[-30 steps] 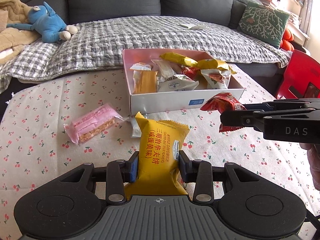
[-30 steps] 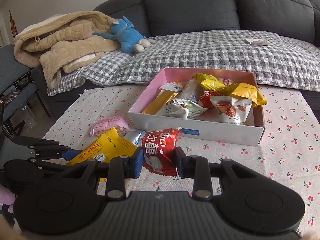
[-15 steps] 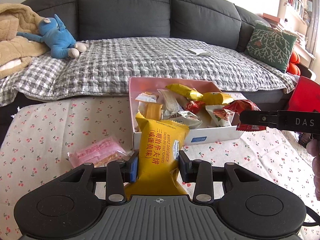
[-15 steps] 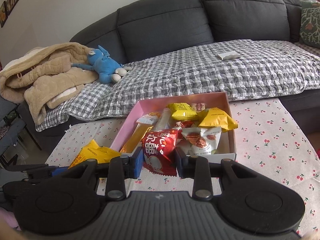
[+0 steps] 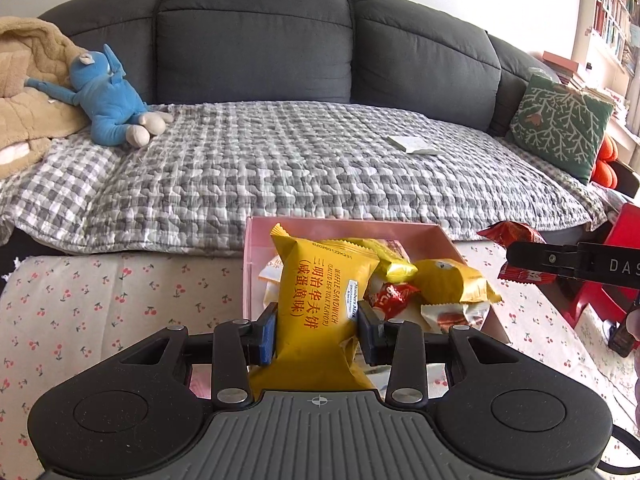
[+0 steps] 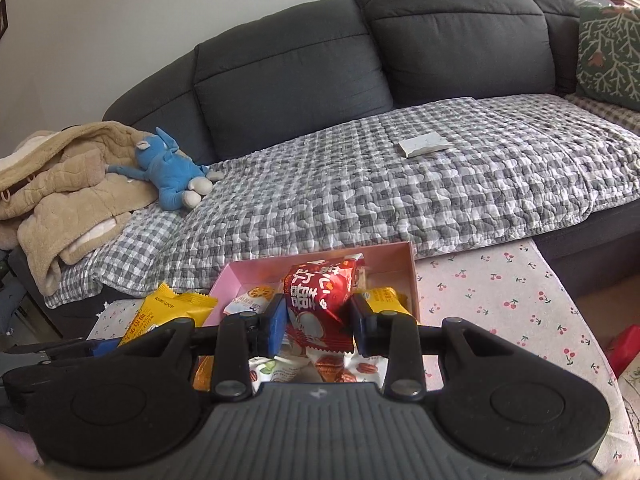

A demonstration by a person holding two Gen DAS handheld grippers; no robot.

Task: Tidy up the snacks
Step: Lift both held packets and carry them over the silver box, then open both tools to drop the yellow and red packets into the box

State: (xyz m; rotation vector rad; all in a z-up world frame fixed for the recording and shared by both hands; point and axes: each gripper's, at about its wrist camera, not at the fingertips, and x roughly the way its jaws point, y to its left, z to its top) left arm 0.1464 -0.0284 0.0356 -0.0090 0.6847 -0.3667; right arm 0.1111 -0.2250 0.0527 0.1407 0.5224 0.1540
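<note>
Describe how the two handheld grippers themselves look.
Both the left gripper and the right gripper are black plastic with a ribbed grey centre, silver pivot screws and blue finger pads. The right one's finger bears white letters "DAS" in the left wrist view.

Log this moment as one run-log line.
left gripper: shut on yellow packet | right gripper: shut on red packet | both above pink box | packets not yet released

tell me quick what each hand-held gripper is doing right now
Left hand-held gripper: closed on the yellow packet.
Right hand-held gripper: closed on the red packet.
</note>
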